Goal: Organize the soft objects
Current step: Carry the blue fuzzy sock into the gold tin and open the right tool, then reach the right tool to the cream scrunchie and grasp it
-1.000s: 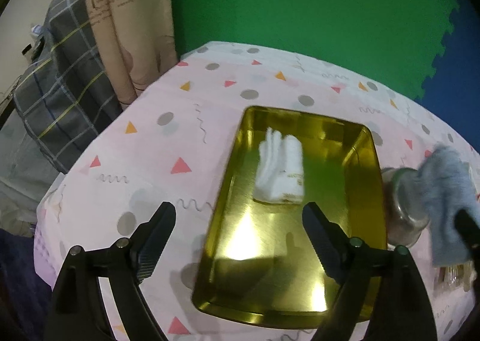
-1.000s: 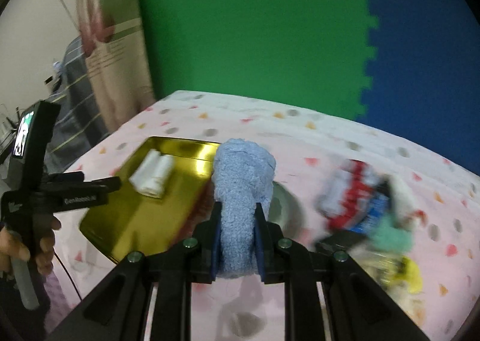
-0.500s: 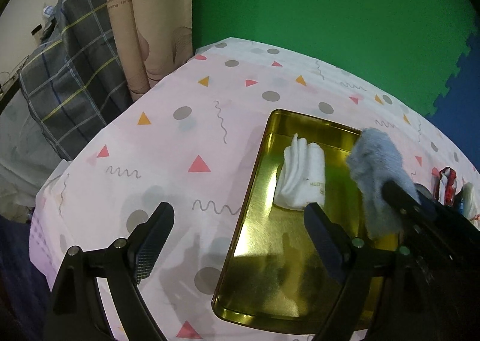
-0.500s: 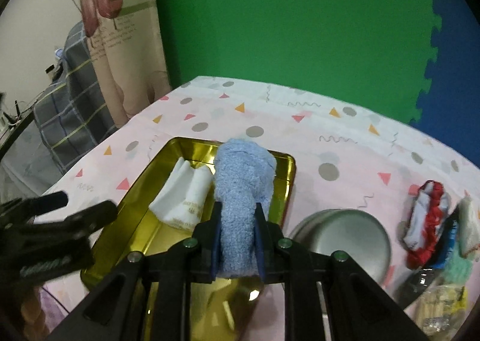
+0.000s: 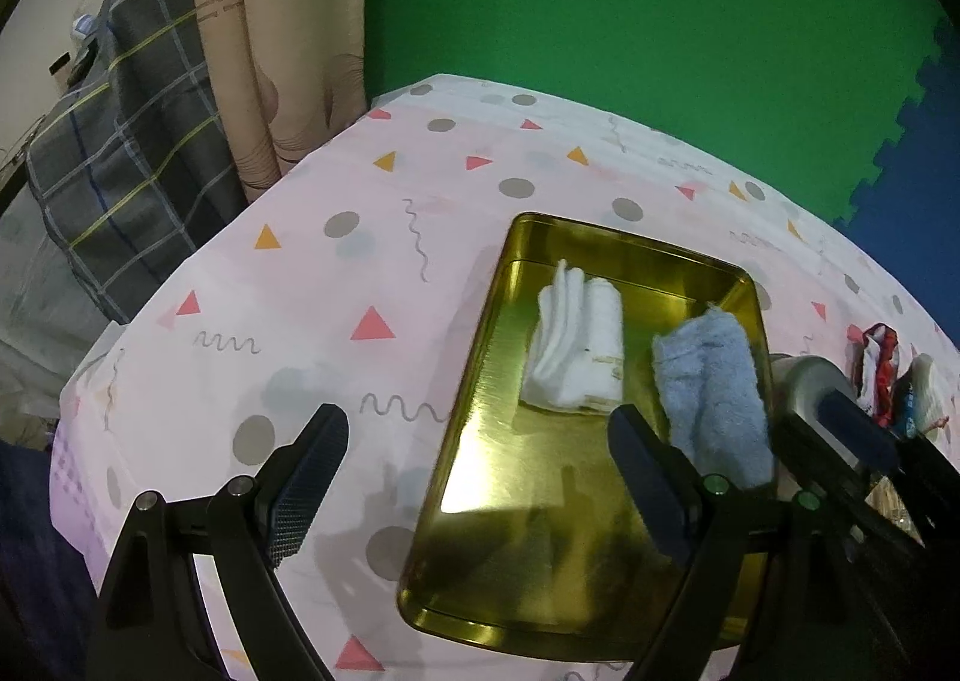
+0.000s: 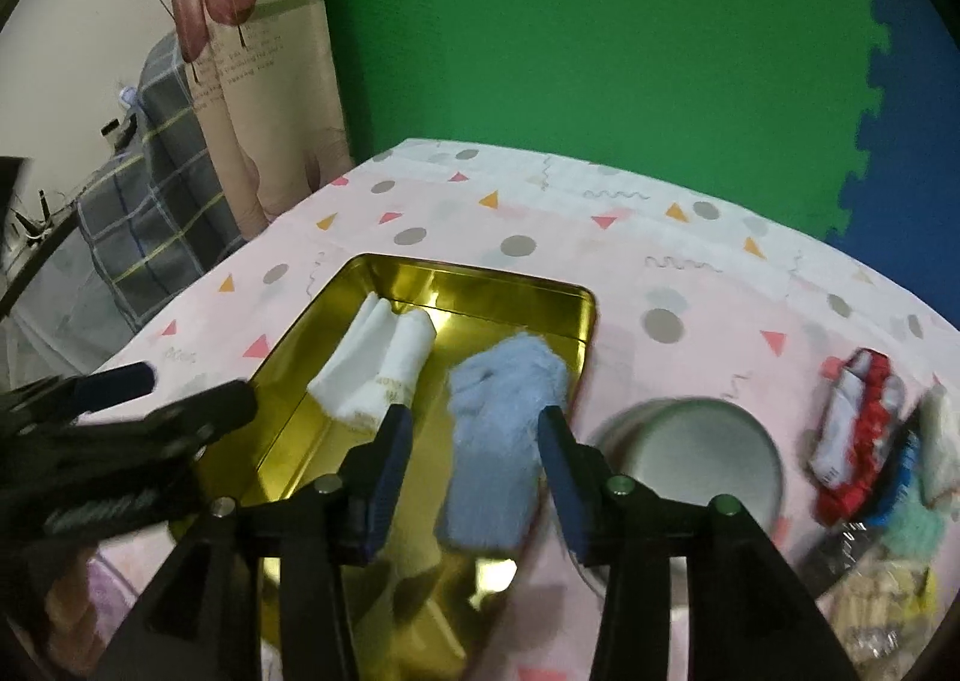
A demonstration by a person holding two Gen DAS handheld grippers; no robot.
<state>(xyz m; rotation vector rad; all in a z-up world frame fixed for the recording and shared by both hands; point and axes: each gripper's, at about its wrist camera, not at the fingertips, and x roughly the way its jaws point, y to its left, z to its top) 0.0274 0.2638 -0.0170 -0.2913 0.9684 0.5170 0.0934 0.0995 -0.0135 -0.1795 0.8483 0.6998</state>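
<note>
Pink cloth patterned with grey dots and coloured triangles covers the worktop (image 5: 336, 285), and on it sits the shiny gold rectangular metal tray (image 5: 498, 507) that seems to be where the soft things go. Two are in it already: a folded white sock with small gold lettering (image 5: 576, 357) toward the tray's left side, and just beside it a fluffy light-blue terry cloth (image 6: 501, 441) lying along the tray's right rim, one end seemingly up against that wall.

Right claw (image 6: 474, 471) stands wide open, its two dark-padded fingers on either side of the blue cloth and apart from it, so the cloth looks released rather than held. Left claw (image 5: 474, 495) hangs wide too, empty, over the tray's near left edge.

Beside the tray to the right stands a round steel bowl (image 6: 690, 453), and past it a small heap waits: a red-and-white fabric piece (image 6: 858, 429), something mint-green and fuzzy (image 6: 912, 525), a pale soft item (image 6: 942, 441), and crinkly packets too blurred to name.

By my reckoning two pieces are sorted and at least three soft ones remain on the right.
</note>
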